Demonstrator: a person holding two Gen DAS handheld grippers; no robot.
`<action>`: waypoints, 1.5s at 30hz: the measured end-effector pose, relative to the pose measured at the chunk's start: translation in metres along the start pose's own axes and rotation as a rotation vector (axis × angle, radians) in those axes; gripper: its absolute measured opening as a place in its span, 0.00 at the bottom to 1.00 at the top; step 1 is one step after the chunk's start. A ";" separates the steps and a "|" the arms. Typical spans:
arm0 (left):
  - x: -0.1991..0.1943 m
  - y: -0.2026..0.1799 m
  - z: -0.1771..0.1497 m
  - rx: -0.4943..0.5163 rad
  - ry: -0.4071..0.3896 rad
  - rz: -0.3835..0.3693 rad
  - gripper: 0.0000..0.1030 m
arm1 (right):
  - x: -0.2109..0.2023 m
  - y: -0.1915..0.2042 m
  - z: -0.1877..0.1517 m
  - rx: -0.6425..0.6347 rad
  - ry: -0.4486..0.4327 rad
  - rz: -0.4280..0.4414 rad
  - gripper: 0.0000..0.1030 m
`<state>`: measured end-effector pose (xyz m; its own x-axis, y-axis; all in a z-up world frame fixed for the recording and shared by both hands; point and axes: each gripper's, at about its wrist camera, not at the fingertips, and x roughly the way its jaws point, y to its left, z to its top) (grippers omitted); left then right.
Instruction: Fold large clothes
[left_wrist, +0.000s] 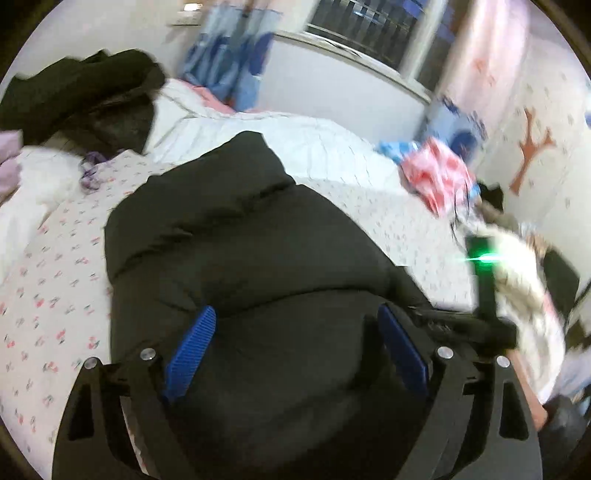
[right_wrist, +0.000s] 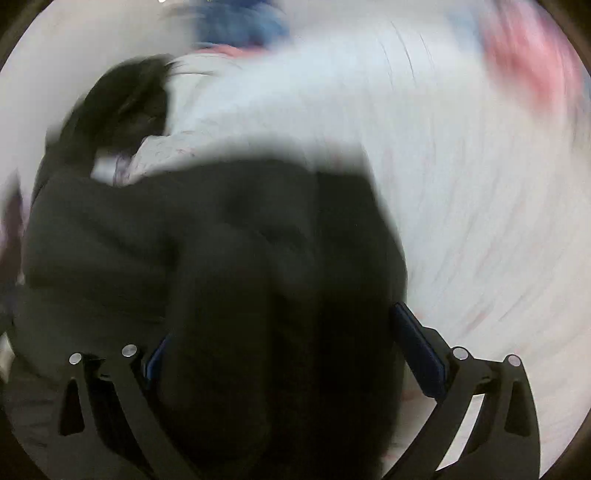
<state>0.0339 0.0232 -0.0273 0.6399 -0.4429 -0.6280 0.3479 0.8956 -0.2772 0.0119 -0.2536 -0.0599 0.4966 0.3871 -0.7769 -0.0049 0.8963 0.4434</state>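
A black puffer jacket (left_wrist: 236, 266) is lying bunched on the bed (left_wrist: 55, 280), over the floral sheet, and everything else is placed around it. The left gripper (left_wrist: 295, 354) is tilting downward over the near part of the jacket, its blue pads (left_wrist: 190, 354) standing spread wide apart with quilted fabric showing between them; the pads are not pressing on it. Just right of the jacket, the other tool with a green light (left_wrist: 484, 258) is showing. In the right wrist view, heavily blurred, the right gripper (right_wrist: 291, 350) is angling down onto the jacket (right_wrist: 207, 258), its jaws standing wide with a thick fold of black fabric filling the gap; whether the pads are squeezing it cannot be told. Beyond the jacket, a dark heap of clothes (left_wrist: 81, 96) is sitting at the far left, and a pink patterned cloth (left_wrist: 436, 173) is lying at the far right.
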 end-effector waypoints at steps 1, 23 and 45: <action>0.001 -0.014 0.009 0.034 0.017 -0.006 0.83 | 0.000 -0.006 -0.006 0.049 -0.007 0.036 0.93; -0.056 -0.046 -0.025 0.184 -0.052 0.174 0.93 | 0.021 -0.037 0.008 0.185 -0.181 0.158 0.94; -0.085 -0.048 -0.037 0.290 -0.084 0.242 0.93 | -0.067 -0.034 -0.060 0.106 -0.074 0.109 0.94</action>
<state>-0.0622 0.0196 0.0119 0.7769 -0.2323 -0.5851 0.3512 0.9313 0.0966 -0.0728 -0.2967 -0.0496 0.5611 0.4604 -0.6879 0.0270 0.8204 0.5712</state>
